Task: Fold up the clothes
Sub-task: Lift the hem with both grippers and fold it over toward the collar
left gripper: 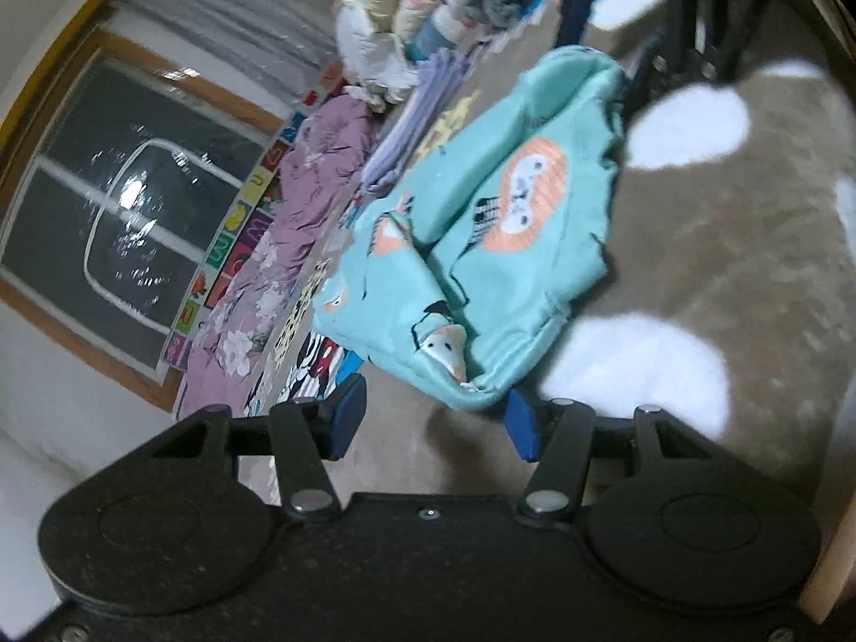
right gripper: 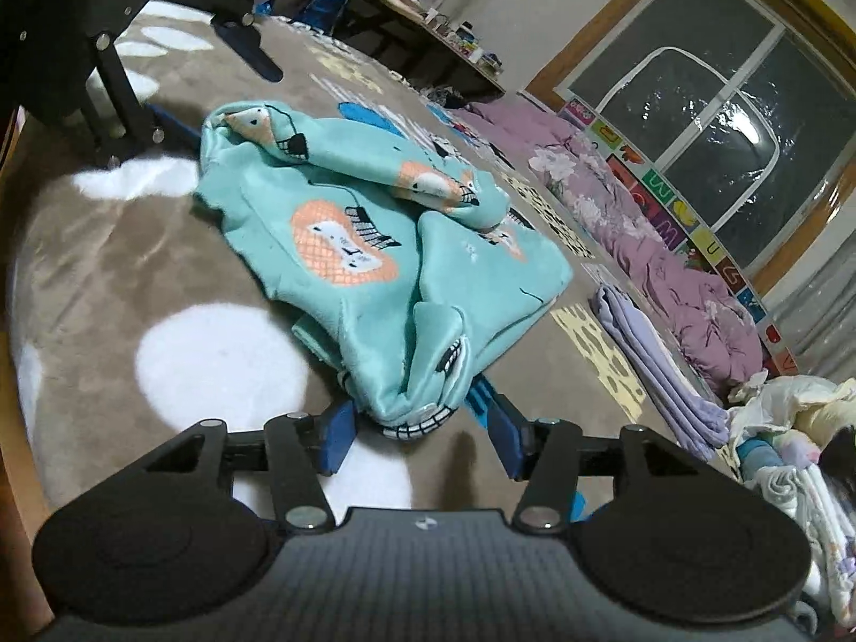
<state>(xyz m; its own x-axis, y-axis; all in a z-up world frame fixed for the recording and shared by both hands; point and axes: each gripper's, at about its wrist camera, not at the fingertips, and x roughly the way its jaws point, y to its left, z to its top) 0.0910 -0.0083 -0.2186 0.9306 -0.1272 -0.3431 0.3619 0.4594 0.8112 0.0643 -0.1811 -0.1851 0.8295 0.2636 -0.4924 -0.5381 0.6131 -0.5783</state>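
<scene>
Because both grippers have their blue-padded fingers spread wide with nothing clamped, the turquoise fleece garment with orange lion patches point(right gripper: 374, 246) lies on its own weight, bunched and partly folded on the brown plush blanket with white spots point(right gripper: 107, 267). It fills the centre of both views. One sleeve or flap is thrown across its upper part, which suggests a fold is under way rather than finished; the edges look uneven.

Seen from the left wrist view, the left gripper point(left gripper: 433, 422) sits at the lower middle of the frame, jaws apart, with the garment's near corner point(left gripper: 471, 390) lying just between and above its pads, touching or nearly touching the right-hand pad. From the right wrist view, the right gripper point(right gripper: 422, 436) is likewise open at the lower middle, and the garment's puckered near end rests right between its fingers. Each gripper faces the other across the cloth, probably so opposite ends can be pinched together.

A lilac folded cloth point(right gripper: 658, 374) and a purple floral quilt point(right gripper: 669, 257) lie at the right of the right wrist view, with a heap of pale clothes point(right gripper: 792, 438) at lower right.
</scene>
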